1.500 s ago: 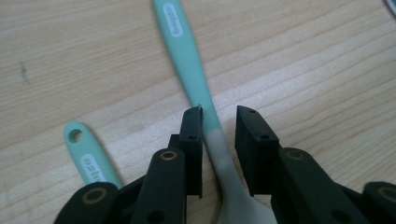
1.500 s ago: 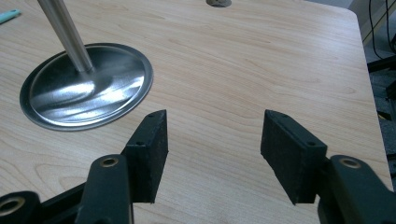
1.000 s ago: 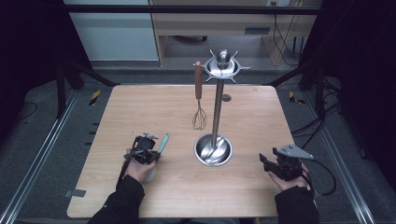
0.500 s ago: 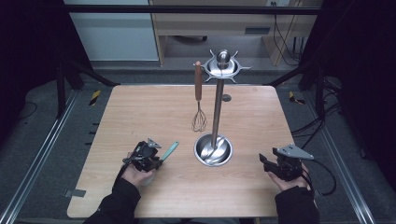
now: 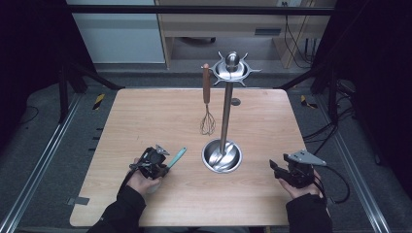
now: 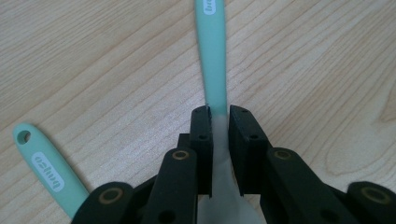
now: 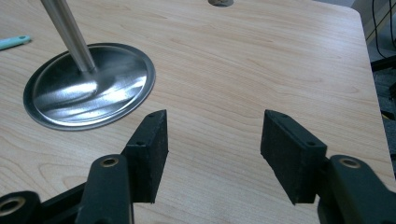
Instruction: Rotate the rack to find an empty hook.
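My left gripper [image 5: 163, 165] [image 6: 218, 112] is shut on a teal-handled utensil [image 5: 177, 157] [image 6: 214, 56], clamped where the teal handle meets its pale head. The handle points away from the jaws toward the steel stand's round base [image 5: 221, 156] [image 7: 88, 88]. A second teal handle [image 6: 39, 165] with a hole at its end lies on the wood beside the jaws. A wooden-handled whisk [image 5: 207, 104] hangs from the stand's top hooks [image 5: 232, 68]. My right gripper [image 5: 273, 166] [image 7: 212, 126] is open over bare wood, right of the base, with nothing between its jaws.
The wooden table [image 5: 145, 116] has a small round hole [image 5: 235, 101] [image 7: 220, 2] behind the stand's pole [image 5: 225, 116]. Metal rails [image 5: 43, 155] run along both sides below the table, and cables [image 5: 335, 126] trail at the right.
My left gripper has shifted slightly toward the person and to the right with the teal utensil, whose handle has swung rightward. The right gripper has stayed put.
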`<state>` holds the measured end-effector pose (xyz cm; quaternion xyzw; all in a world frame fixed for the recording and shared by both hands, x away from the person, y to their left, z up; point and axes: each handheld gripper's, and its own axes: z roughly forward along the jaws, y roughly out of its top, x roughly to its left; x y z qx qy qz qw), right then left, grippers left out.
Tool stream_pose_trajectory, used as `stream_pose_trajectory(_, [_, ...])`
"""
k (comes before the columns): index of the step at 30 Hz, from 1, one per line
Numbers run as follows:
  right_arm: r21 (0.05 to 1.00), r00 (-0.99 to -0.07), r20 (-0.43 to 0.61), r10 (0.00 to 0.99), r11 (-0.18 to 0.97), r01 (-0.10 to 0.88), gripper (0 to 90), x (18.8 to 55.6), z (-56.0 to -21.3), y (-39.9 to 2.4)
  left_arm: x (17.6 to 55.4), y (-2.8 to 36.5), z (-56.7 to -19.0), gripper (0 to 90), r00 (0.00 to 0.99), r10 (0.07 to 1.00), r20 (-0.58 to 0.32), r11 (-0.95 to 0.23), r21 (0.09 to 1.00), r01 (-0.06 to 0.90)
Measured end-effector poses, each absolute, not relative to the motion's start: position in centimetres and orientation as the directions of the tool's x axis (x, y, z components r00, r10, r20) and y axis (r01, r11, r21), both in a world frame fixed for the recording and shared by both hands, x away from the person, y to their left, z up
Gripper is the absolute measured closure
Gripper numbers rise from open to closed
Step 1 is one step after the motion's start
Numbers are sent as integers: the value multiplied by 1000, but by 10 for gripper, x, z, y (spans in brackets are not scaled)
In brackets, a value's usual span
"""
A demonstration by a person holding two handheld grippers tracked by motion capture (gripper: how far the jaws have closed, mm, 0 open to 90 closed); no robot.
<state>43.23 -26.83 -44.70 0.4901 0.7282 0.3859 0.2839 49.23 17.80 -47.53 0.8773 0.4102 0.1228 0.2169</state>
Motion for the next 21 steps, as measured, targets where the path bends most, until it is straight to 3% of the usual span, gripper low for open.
stream_pose_trajectory(14, [835, -365, -36, 930, 229, 501, 423, 433, -450, -267, 492, 182, -475, 811, 614, 789, 4, -531, 505, 680])
stream_pose_trajectory(21, [836, -362, -28, 932, 220, 502, 423, 433, -450, -269, 480, 185, -457, 811, 615, 788, -9, -489, 598, 635])
